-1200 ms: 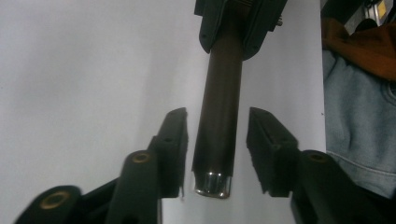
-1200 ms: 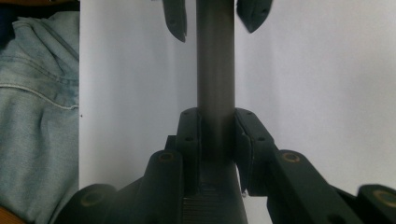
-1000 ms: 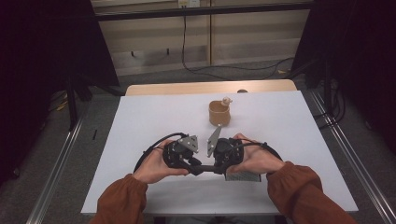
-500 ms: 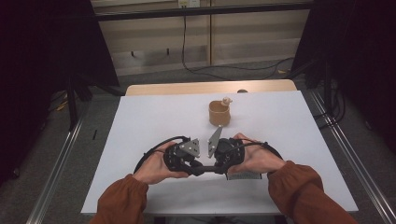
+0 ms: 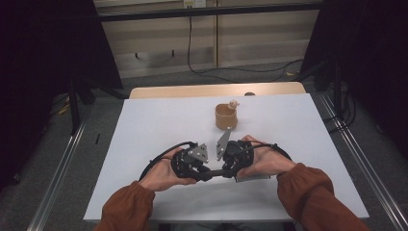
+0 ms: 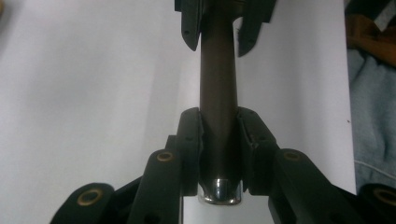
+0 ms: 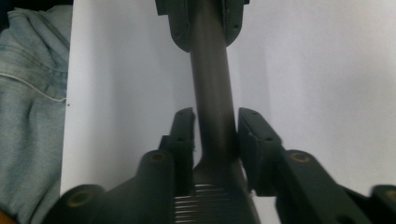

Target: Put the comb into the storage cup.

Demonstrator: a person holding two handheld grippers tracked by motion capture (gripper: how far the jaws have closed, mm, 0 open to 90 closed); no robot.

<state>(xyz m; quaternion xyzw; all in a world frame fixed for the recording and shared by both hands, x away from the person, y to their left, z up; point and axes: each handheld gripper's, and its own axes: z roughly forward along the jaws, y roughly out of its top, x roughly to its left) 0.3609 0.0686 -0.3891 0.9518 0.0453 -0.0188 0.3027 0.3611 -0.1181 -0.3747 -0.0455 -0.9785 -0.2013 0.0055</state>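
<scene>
A dark rod (image 6: 218, 79) with a shiny metal end lies level between my two grippers, which face each other low over the white table (image 5: 144, 139). My left gripper (image 6: 218, 116) is shut on the rod (image 5: 217, 172), both pads pressed to its sides. My right gripper (image 7: 217, 116) has just been opening its jaws. The rod (image 7: 212, 70) runs between them with a thin gap at each pad, and its ribbed end widens near the camera. In the high view the left gripper (image 5: 206, 173) and right gripper (image 5: 227, 170) meet near the table's front middle.
A brown cup (image 5: 225, 117) with a small figure on its rim stands behind the grippers, mid-table. A wooden tabletop (image 5: 216, 90) adjoins the far edge. Metal rails (image 5: 57, 168) run along the floor on both sides. Blue denim (image 7: 28, 93) lies past the table's near edge.
Both hands have stayed where they were. The grey plate on the left gripper has tipped slightly; nothing else differs visibly.
</scene>
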